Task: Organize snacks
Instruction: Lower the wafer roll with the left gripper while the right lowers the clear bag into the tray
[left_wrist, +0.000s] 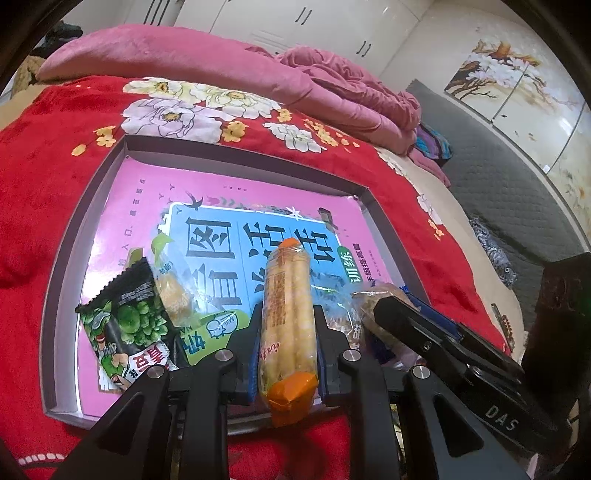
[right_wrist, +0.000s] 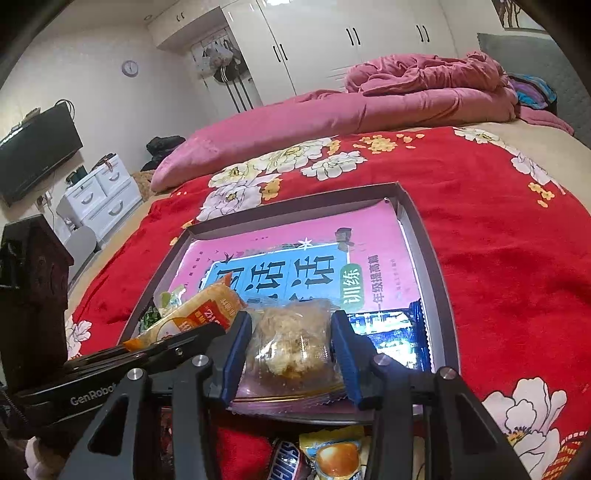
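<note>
My left gripper is shut on a long orange-ended cracker pack, held over the near edge of a shallow box lined with a pink and blue book. My right gripper is shut on a clear-wrapped crumbly pastry, also over the box's near edge. In the box lie a green pea packet, a small clear snack bag, a green-white packet and a blue foil packet. The cracker pack also shows in the right wrist view.
The box sits on a red floral blanket on a bed, with a pink quilt behind. A Snickers bar and a yellow-orange packet lie on the blanket below my right gripper. Wardrobes stand at the back.
</note>
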